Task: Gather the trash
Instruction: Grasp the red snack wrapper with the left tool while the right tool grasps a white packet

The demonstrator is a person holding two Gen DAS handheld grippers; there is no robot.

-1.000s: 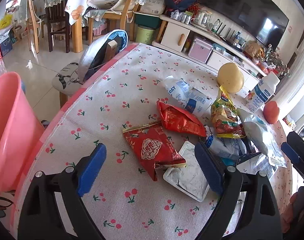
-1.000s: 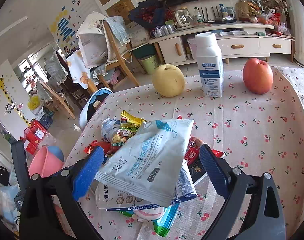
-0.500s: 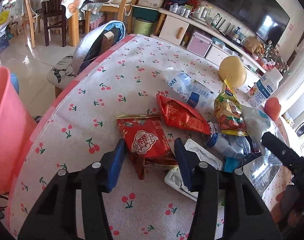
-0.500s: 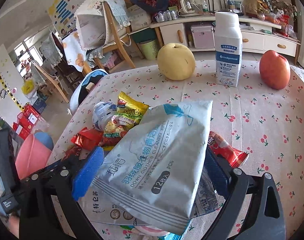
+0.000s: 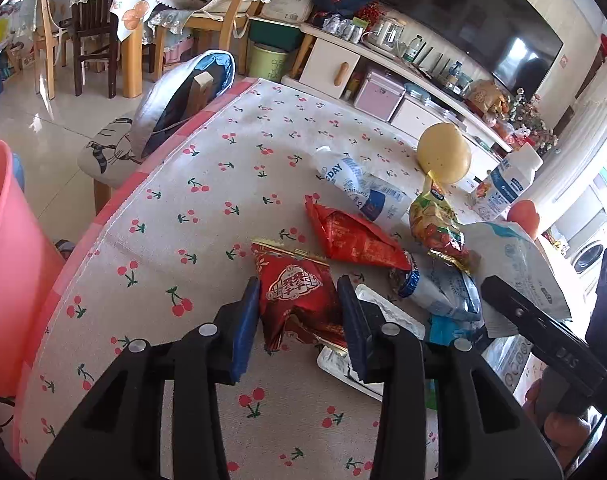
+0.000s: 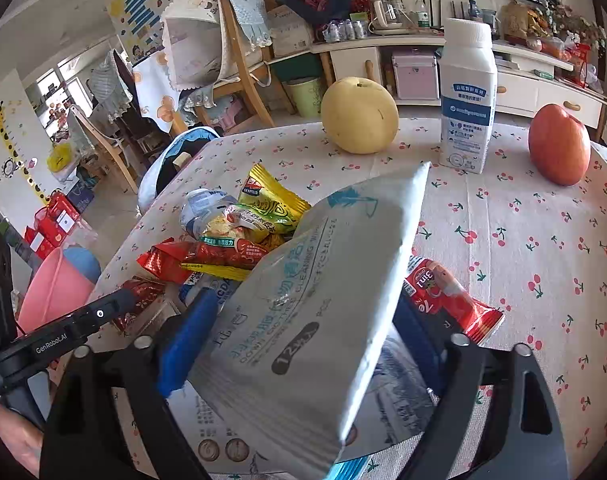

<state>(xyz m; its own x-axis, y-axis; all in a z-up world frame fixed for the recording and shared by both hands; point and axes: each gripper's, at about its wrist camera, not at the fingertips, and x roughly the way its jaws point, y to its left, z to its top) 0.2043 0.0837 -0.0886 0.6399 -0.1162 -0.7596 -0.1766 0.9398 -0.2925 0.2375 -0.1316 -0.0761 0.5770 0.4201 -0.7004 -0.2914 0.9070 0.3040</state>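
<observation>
Your left gripper (image 5: 299,316) is squeezed tight on the crinkly red wrapper (image 5: 293,288). Your right gripper (image 6: 299,332) is closing around the smooth white wipes pack (image 6: 327,308), which bends between the pads.

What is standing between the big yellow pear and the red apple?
A white milk carton stands upright on the cherry tablecloth between the yellow pear and the red apple, clearest in the right wrist view.

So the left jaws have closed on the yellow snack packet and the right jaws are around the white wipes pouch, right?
Not quite. The left wrist view shows the left gripper shut on the red snack packet; the yellow snack packet lies further back in the pile, untouched. The rest holds: the right gripper has its jaws closing around the white wipes pouch.
</observation>
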